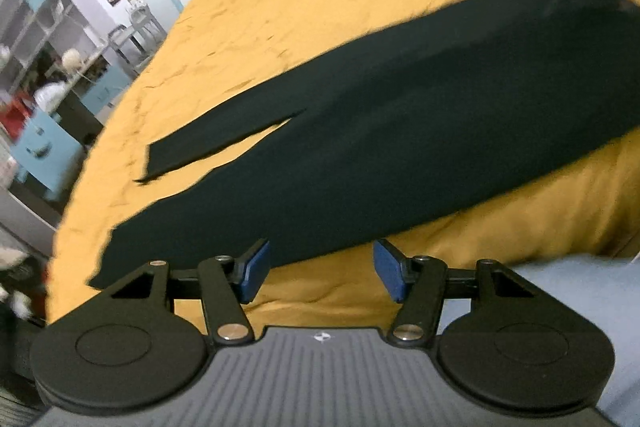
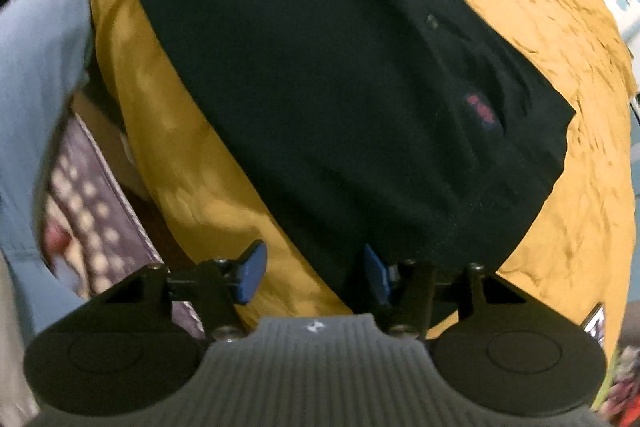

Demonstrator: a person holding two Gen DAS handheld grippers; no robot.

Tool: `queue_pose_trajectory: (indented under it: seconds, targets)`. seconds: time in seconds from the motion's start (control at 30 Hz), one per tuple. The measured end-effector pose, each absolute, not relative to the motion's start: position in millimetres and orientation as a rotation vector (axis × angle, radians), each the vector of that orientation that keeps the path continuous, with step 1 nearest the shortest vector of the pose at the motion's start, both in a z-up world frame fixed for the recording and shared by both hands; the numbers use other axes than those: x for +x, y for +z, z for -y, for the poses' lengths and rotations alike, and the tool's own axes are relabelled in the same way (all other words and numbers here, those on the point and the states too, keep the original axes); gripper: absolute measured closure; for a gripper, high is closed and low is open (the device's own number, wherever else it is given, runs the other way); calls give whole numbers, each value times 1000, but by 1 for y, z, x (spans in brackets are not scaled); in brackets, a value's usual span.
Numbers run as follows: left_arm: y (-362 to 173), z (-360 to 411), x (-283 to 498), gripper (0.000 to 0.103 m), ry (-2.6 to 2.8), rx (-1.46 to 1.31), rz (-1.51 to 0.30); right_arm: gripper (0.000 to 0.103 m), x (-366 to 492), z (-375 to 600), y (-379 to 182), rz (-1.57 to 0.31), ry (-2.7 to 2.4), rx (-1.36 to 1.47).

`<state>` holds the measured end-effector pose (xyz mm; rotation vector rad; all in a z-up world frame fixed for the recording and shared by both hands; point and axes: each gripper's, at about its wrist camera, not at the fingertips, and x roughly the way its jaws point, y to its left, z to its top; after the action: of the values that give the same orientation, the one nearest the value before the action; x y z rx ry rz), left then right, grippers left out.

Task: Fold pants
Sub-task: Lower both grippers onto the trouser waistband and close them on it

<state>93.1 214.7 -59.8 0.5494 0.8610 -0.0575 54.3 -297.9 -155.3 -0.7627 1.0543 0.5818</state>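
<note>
The black fabric pants point(image 1: 380, 115) lie flat on the mustard-yellow bedspread point(image 1: 280, 7), the 2 legs spread apart toward the hems, so no fold looks made yet (all of the folding remains). The left hand-held gripper point(image 1: 320, 269) hangs angled down by the near edge, jaws wide and empty. The right hand-held gripper point(image 2: 316, 273) points steeply down at the waist end, jaws part-open, gripping nothing.

Black pants point(image 1: 400, 131) — mustard bedspread point(image 1: 280, 7)

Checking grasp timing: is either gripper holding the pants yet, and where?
Neither: left gripper and right gripper stand open above the black pants, pads not pressing.
</note>
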Motion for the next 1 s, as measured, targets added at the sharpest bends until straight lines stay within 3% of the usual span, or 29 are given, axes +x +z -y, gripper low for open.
queue_pose_trajectory:
  seconds: [0.2, 0.33, 0.43, 0.5, 0.53, 0.6, 0.67, 1.0]
  targets:
    - [-90, -242, 106, 33, 27, 828, -894, 78, 55, 295, -158, -1053, 574, -910]
    - [-112, -245, 116, 34, 48, 999, -885, 83, 57, 291, -156, -1055, 562, -944]
    - [-117, -242, 124, 46, 57, 1046, -850, 96, 56, 287, -150, -1042, 541, -972]
    - [-115, -239, 128, 67, 56, 1039, -810, 103, 57, 288, -143, -1046, 530, -940]
    - [-114, -237, 130, 71, 51, 1039, -800, 103, 57, 290, -139, -1042, 525, -928]
    - [-115, -234, 135, 88, 53, 1042, -787, 103, 57, 292, -128, -1033, 522, -915]
    - [-112, -236, 138, 96, 54, 1010, -794, 103, 56, 293, -116, -1018, 528, -911]
    - [-38, -238, 184, 101, 195, 665, -725, 103, 105, 319, -39, -884, 455, -728]
